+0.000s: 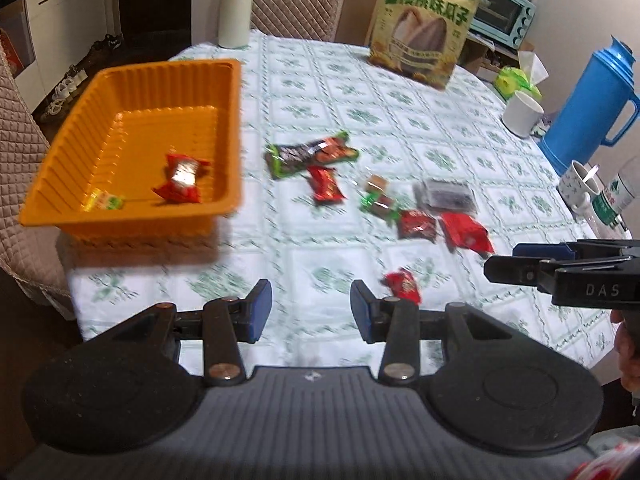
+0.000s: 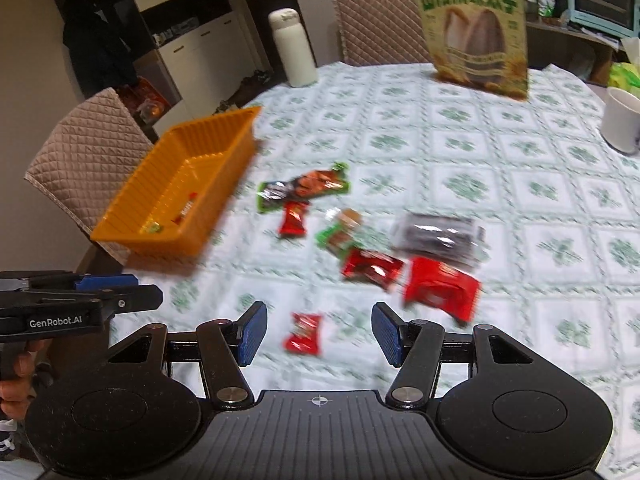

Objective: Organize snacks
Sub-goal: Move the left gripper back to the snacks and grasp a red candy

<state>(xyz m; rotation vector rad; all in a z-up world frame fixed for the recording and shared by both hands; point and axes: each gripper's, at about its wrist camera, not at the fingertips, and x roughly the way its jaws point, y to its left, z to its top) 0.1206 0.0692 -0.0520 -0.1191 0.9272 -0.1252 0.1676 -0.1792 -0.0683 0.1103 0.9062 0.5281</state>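
Note:
An orange tray stands at the table's left edge with a red wrapped candy and a small yellow-green sweet in it. Several wrapped snacks lie loose mid-table: a long green-edged bar, red packets, a dark clear pack. A small red candy lies nearest. My left gripper hangs open over bare cloth left of that candy. My right gripper is open above the candy, which shows between its fingers, untouched.
A big seed bag stands at the back. A white bottle, a blue thermos, a white cup and a mug line the far and right sides. Quilted chairs flank the table.

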